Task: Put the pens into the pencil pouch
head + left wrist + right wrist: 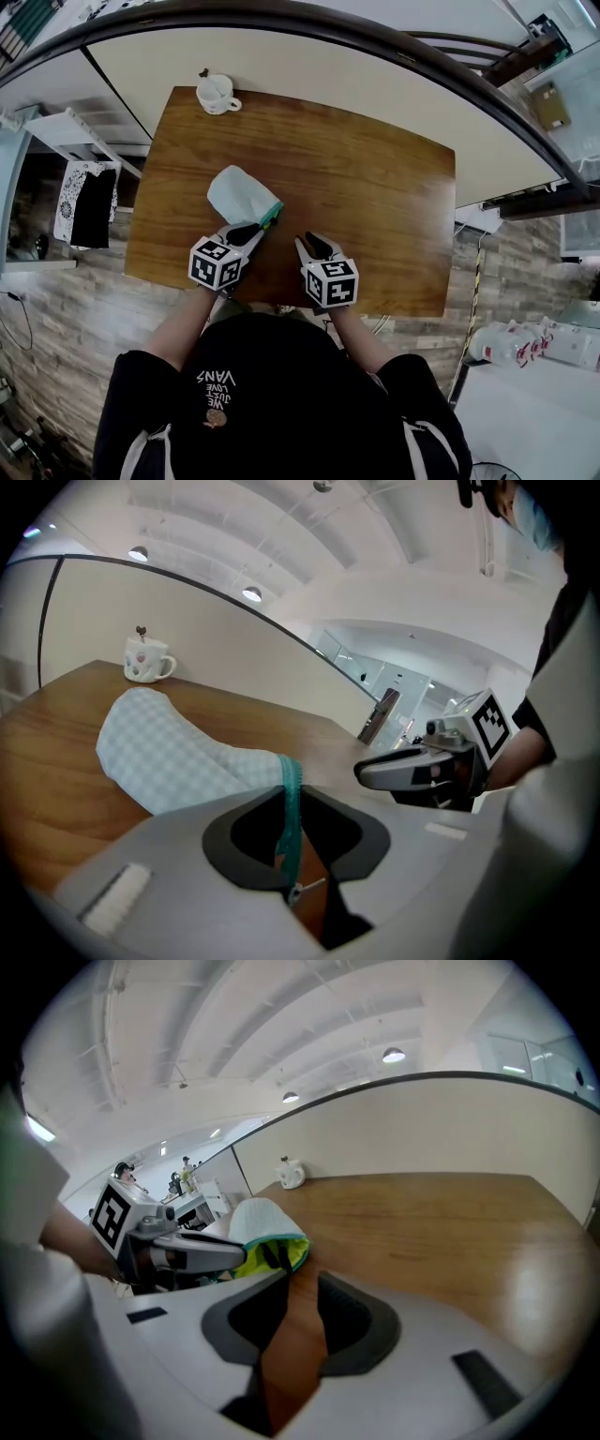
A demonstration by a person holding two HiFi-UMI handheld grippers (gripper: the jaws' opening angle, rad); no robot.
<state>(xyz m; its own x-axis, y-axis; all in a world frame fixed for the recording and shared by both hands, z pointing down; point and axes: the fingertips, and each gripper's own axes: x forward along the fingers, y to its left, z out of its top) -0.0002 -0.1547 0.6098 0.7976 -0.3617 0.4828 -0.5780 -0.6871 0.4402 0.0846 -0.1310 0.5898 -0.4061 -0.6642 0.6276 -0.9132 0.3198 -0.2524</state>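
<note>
I see a brown wooden table [375, 187] set against a curved cream partition [309, 66] with a dark top rim [281, 19]. White mug [217, 94] sits on its far left corner. Floor [75, 319] is grey-brown plank. White shelf [70, 131] stands left of the table. Ribbed white ceiling [281, 1016], round downlights [394, 1055] lit.

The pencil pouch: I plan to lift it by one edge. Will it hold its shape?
Probably not: the pencil pouch looks like soft checked cloth lying slumped on the table, so it would likely droop. The left gripper pinches only its zipper edge, so the open mouth might gape.
</note>
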